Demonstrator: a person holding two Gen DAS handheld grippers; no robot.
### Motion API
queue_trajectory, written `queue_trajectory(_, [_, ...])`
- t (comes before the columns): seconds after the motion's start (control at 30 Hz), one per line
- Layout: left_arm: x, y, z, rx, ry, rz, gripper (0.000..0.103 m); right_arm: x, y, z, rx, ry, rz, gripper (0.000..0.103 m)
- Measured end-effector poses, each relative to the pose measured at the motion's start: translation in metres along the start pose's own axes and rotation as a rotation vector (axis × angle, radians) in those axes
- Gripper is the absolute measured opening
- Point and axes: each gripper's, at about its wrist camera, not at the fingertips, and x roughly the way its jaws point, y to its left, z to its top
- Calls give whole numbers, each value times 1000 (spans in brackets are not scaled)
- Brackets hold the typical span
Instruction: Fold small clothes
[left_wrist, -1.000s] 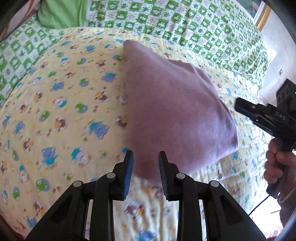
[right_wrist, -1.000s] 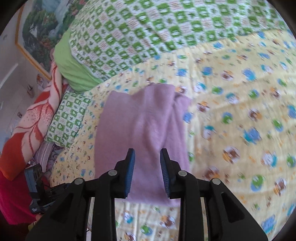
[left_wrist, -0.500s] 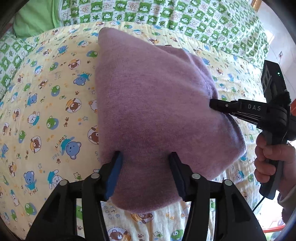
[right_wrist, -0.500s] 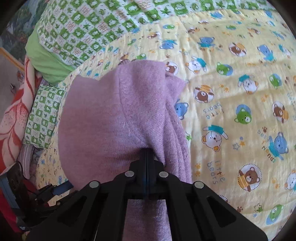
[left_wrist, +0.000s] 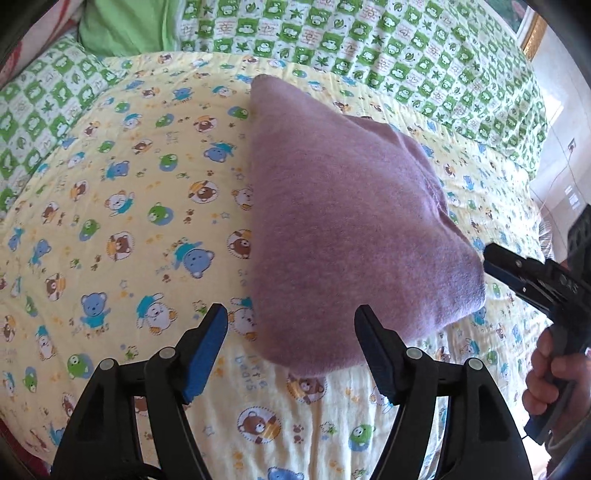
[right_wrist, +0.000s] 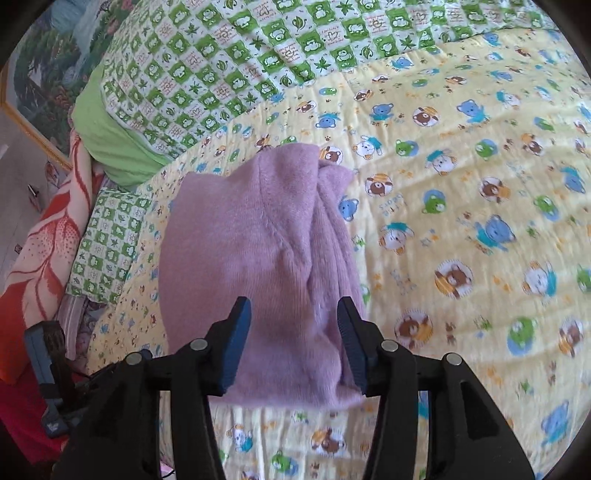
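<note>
Folded purple garment lies mid-bed w/ left claw & right claw both released, seemingly just clear of it.

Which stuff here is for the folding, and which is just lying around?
For the folding:
purple garment
left tongs, open
right tongs, open

Just lying around:
teddy bear sheet
green checked quilt
green pillow
red floral blanket
</note>
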Motion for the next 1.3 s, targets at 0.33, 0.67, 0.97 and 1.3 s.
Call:
queue_trajectory(0.33, [-21, -11, -37, 101, -77, 96, 75, -19, 15, -59, -108, -15, -56, 57])
queue_trajectory(0.67, [-25, -11, -68, 141, -37, 92, 75, -23, 33, -98, -219, -42, -90, 74])
queue_trajectory(0.97, [-37, -13, -77, 171, -54, 109, 83, -31, 46, -116, -305, -56, -105, 87])
queue_trajectory(1.3, [-57, -16, -65, 173, -146, 138, 84, -38, 59, -119, -397, -80, -125, 92])
